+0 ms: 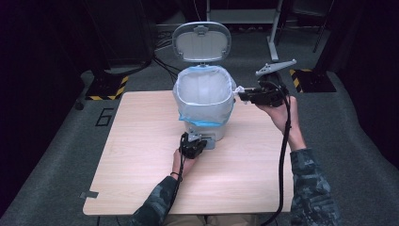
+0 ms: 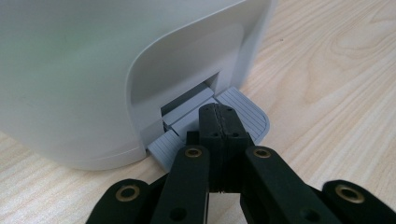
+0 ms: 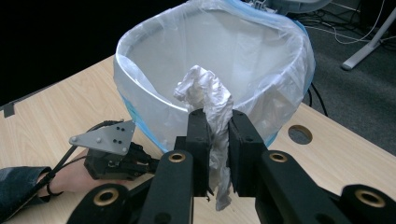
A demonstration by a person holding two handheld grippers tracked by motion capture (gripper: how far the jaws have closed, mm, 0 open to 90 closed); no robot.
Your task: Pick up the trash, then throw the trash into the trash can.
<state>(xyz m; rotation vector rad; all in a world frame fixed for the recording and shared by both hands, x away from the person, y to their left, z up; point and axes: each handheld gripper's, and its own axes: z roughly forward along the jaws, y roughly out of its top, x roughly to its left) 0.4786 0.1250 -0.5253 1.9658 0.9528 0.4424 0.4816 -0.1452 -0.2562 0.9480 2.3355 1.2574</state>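
Left gripper (image 2: 218, 116), jaws pressed together, is pushing the pedal (image 2: 243, 112); right gripper (image 3: 218, 122) is pinching crumpled tissue (image 3: 205, 95) beside the bin (image 1: 203, 101) rim; slipping off the pedal would probably drop the lid (image 1: 201, 41).

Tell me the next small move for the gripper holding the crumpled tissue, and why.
Probably carry the right gripper forward over the bin's mouth, then open it. It is shut on the crumpled tissue beside the rim, not yet above the bag. The left gripper presses the pedal, and the lid stands open.
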